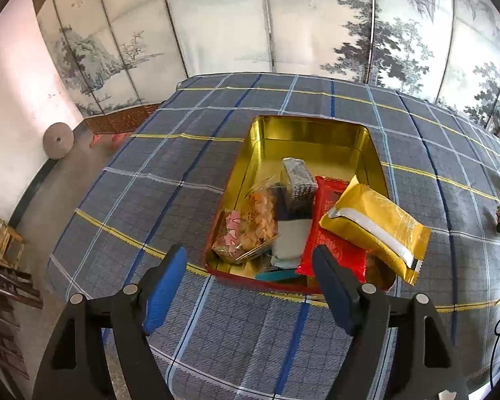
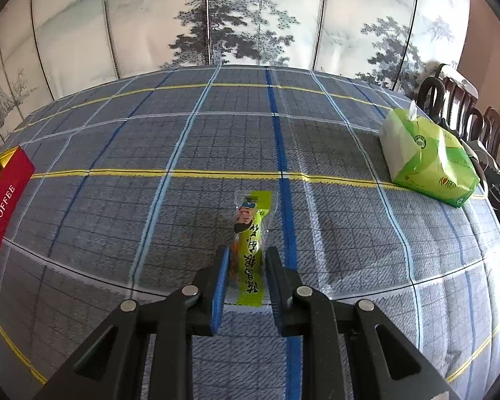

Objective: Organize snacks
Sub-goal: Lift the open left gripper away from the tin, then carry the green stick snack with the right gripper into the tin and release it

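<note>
A red tin with a gold inside (image 1: 316, 133) sits on the checked tablecloth and holds several snack packets, among them a clear bag of chips (image 1: 250, 223), a red packet (image 1: 333, 233) and a yellow packet (image 1: 376, 223) that lies over its right rim. My left gripper (image 1: 250, 266) is open and empty just before the tin's near edge. My right gripper (image 2: 248, 260) is shut on a green-yellow snack stick (image 2: 250, 233), its fingers closed around the near half. The tin's red side (image 2: 3, 213) shows at the left of the right wrist view.
A green pack of tissues (image 2: 426, 160) lies at the right of the table. Dark wooden chairs (image 2: 466, 116) stand beyond the right table edge. A painted folding screen (image 1: 266, 16) stands behind the table. A small wooden stool (image 1: 6, 243) is on the floor at the left.
</note>
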The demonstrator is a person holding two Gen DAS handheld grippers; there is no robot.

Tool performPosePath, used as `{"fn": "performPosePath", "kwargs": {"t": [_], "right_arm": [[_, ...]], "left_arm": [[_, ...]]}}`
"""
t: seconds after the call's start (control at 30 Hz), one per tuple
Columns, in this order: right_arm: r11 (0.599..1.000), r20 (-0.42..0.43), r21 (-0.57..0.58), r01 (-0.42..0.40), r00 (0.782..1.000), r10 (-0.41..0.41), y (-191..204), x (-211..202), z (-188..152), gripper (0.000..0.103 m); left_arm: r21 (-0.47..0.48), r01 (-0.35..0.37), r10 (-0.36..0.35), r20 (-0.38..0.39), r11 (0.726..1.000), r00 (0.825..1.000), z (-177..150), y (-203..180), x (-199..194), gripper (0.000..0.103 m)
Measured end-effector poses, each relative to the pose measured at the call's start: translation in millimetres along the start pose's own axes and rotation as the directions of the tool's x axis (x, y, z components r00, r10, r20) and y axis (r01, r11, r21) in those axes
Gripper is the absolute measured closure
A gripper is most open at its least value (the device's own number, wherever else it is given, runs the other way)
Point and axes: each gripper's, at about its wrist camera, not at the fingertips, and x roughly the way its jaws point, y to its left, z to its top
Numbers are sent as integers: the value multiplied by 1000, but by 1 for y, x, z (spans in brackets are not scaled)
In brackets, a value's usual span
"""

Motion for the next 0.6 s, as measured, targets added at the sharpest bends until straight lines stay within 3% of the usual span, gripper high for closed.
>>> {"fn": "performPosePath", "kwargs": {"t": [0.27, 0.6], "right_arm": [[998, 3, -27, -55, 998, 55, 29, -22, 3, 80], [983, 24, -119, -140, 989, 143, 96, -56, 5, 80]], "left_arm": [[-31, -11, 11, -11, 999, 1000, -2, 9, 7, 27], [-67, -24, 22, -31, 997, 999, -9, 27, 12, 24]]}}
